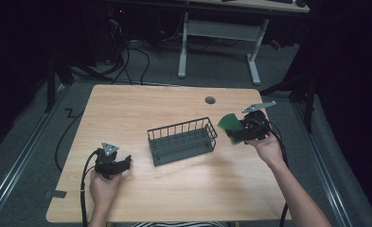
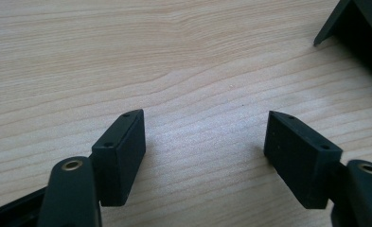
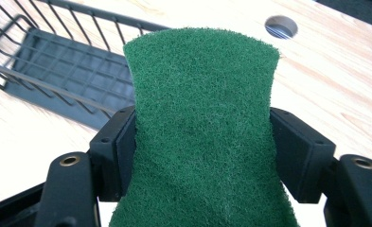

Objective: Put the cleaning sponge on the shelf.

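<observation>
Right gripper point(image 1: 239, 128): raised off the counter point(image 1: 127, 109), just right of the wire basket point(image 1: 182, 140), forearm angled in from bottom right.
Fingers point(image 3: 115, 146): clamped on green scouring pad point(image 3: 202, 127), pinched narrow.
Left gripper point(image 1: 119, 165): low on counter, fingers point(image 2: 122, 151) spread, nothing between.

I am looking down on a light wooden rectangular tabletop point(image 1: 141, 109) with rounded corners and 1 round grey cable hole point(image 1: 210, 100) near its far edge. Below it lies grey carpeted floor point(image 1: 221, 71), crossed by black cables point(image 1: 136, 56). Farther back stands a second desk on a white metal frame with 2 legs point(image 1: 183, 47). The room's edges are dark, with light falling mainly on the tabletop.
</observation>
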A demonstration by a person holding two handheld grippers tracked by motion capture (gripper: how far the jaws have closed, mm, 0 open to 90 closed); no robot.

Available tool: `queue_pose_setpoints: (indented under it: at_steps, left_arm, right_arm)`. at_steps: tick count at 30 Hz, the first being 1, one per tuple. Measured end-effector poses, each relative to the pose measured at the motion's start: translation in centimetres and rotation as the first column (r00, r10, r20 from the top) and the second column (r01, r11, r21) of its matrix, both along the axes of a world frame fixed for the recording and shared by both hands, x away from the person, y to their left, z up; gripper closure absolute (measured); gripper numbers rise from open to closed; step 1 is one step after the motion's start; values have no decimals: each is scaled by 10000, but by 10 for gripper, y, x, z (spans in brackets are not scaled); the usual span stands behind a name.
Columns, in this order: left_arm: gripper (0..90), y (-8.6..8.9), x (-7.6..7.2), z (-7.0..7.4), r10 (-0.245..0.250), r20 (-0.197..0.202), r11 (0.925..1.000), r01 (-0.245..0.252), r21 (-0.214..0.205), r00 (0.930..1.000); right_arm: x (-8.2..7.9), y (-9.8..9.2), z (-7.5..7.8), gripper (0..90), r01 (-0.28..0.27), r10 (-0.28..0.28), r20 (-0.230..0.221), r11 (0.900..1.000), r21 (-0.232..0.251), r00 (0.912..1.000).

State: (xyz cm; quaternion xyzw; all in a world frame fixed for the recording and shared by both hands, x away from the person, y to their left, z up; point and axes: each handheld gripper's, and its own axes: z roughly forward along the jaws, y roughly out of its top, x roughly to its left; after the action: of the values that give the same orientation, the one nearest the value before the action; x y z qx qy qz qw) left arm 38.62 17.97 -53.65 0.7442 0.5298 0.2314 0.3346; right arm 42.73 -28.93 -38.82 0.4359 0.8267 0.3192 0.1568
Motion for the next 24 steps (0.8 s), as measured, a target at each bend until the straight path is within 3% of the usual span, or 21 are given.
queue_pose_setpoints:
  at_steps: [12,24]
  left_arm:
    - [304,0,0,0,-12,-1,10000,12,-2,10000]
    - [302,0,0,0,-34,-17,10000,34,9,10000]
  right_arm:
    - [10,38,16,313,-521,520,96,9986,122,9986]
    - [22,68,19,312,-777,777,-10,9970,-16,9970]
